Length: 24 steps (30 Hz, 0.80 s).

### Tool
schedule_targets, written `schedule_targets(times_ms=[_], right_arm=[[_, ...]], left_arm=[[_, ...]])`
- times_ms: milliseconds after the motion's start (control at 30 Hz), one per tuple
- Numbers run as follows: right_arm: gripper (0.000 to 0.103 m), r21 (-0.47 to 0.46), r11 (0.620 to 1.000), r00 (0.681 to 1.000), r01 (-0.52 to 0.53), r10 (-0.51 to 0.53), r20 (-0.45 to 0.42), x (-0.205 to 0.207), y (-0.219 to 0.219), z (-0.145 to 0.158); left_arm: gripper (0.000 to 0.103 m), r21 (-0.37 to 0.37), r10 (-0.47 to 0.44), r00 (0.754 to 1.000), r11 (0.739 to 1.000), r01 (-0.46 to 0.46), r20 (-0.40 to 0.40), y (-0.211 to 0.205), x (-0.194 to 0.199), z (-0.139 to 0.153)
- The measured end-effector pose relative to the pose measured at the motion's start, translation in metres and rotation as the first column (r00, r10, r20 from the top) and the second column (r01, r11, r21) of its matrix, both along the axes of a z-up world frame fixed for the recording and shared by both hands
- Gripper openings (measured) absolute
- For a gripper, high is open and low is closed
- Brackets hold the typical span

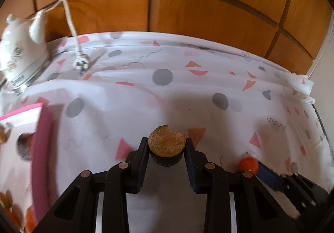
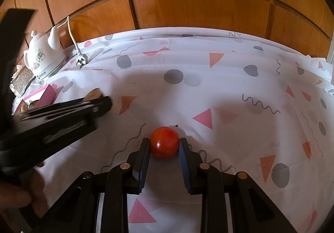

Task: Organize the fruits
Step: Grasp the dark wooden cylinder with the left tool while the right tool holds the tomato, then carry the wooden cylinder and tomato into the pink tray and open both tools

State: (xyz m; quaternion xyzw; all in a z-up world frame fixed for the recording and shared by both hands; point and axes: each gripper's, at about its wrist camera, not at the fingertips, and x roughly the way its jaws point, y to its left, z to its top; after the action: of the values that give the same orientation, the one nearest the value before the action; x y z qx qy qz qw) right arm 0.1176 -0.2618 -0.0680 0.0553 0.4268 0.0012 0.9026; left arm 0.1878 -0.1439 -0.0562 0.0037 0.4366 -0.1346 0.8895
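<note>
- The left gripper point(image 1: 167, 142) has its two fingers point(image 1: 142, 150) closed against a round brown piece with a crumbly tan top and a dark lower part point(image 1: 167, 142); whether this is a fruit cannot be told
- That brown piece sits right at the fingertips, held above the counter point(image 1: 133, 105), which is covered by a white cloth printed with grey dots, pink and orange triangles and squiggles
- The right gripper point(image 2: 165, 142) has its fingers point(image 2: 145, 149) pressed on both sides of a red-orange tomato point(image 2: 165, 142), so the fruit is pinched between the pads
- In the right wrist view the tomato is just over the cloth-covered counter point(image 2: 229, 91), near its front middle
- In the left wrist view the same tomato point(image 1: 248, 164) shows at lower right, at the tip of the other gripper's blue-padded finger
- The left gripper point(image 2: 98, 100) appears in the right wrist view at left, blurred, with the tan piece at its tip
- A white electric kettle point(image 1: 18, 53) stands at the far left of the counter, its white cord and plug point(image 1: 80, 63) lying on the cloth beside it
- A pink-edged box point(image 1: 31, 139) lies at the left side, near the kettle
- Brown wooden cabinet doors point(image 1: 208, 9) rise behind the counter
</note>
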Motion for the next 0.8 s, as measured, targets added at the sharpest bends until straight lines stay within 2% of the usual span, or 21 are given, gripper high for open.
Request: schedule_targets(times_ms=[267,533,800], right_arm=[[0.028,-0.01,0.999,0.999,-0.048,0.048,-0.011,-0.007,0.015,0.004],[0.027,0.009,0.991,0.991,-0.133,0.133,0.001,-0.02,0.051,0.013],[0.027,0.041,0.962,0.962,-0.27,0.268,0.04,-0.023,0.101,0.036]], left_arm=[[0.033,-0.021,0.045,0.996,0.999,-0.043,0.072,0.033,-0.047,0.031],[0.033,-0.034,0.096,0.989,0.995,-0.093,0.114,0.078,-0.087,0.05],[0.034,-0.052,0.172,0.974,0.985,-0.166,0.149,0.127,-0.115,0.062]])
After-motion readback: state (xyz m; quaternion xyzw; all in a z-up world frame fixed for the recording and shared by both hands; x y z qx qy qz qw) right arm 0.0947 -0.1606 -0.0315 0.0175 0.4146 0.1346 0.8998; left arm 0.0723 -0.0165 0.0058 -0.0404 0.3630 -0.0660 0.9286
